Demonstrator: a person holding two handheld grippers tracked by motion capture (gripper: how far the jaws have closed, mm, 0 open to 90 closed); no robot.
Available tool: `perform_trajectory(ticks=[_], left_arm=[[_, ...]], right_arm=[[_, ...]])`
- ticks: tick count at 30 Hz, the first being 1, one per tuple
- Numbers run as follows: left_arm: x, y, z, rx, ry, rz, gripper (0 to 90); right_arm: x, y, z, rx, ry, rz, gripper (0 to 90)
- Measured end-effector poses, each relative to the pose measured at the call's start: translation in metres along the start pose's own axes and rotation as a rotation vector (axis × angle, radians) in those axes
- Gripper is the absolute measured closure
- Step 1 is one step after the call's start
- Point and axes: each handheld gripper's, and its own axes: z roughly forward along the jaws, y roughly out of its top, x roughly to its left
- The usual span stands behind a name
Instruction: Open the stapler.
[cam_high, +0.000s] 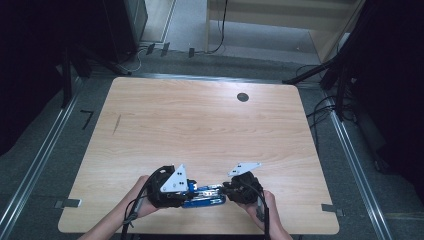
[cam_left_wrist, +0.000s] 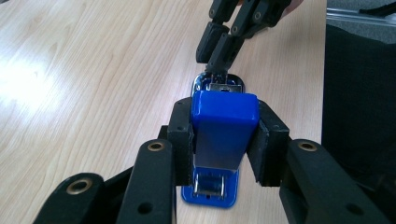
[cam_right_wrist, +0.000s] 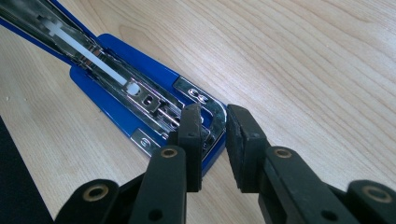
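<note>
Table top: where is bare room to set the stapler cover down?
Free: the wooden table from the stapler out to the black grommet hole and both side edges. Crowded: the near edge, where left gripper and right gripper meet.

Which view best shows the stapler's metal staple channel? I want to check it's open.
The right gripper view: the stapler's channel lies exposed and close. The left gripper view shows mostly its blue top clamped in the left gripper; the high view shows it small between both grippers.
</note>
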Motion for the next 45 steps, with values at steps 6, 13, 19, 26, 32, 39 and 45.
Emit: perform_trajectory(ticks=[6,13,19,26,32,39,45], left_arm=[[0.003,-0.013,-0.01,-0.006,-0.007,-0.03,66.7],[0.006,-0.031,-0.019,-0.008,-0.017,-0.07,66.5],[0.009,-0.045,-0.023,0.011,-0.029,-0.1,66.1],[0.009,-0.053,-0.025,0.017,-0.032,-0.105,65.9],[0.01,-0.052,-0.026,0.015,-0.035,-0.099,66.0],[0.01,-0.049,-0.026,0.018,-0.033,-0.092,66.7],[0.011,-0.049,-0.026,0.022,-0.034,-0.088,66.7]], right_arm=[[0.0,0.0,0.0,-0.001,0.0,0.001,78.0],[-0.001,-0.001,0.0,-0.004,0.005,0.016,77.9],[0.0,0.0,0.0,0.0,-0.002,0.016,77.9],[0.001,0.001,-0.001,-0.003,0.0,0.014,77.9],[0.007,0.009,-0.003,-0.009,-0.011,-0.022,76.6],[0.016,0.019,0.002,-0.014,-0.054,-0.081,75.7],[0.019,0.028,-0.01,-0.078,-0.029,-0.085,76.5]])
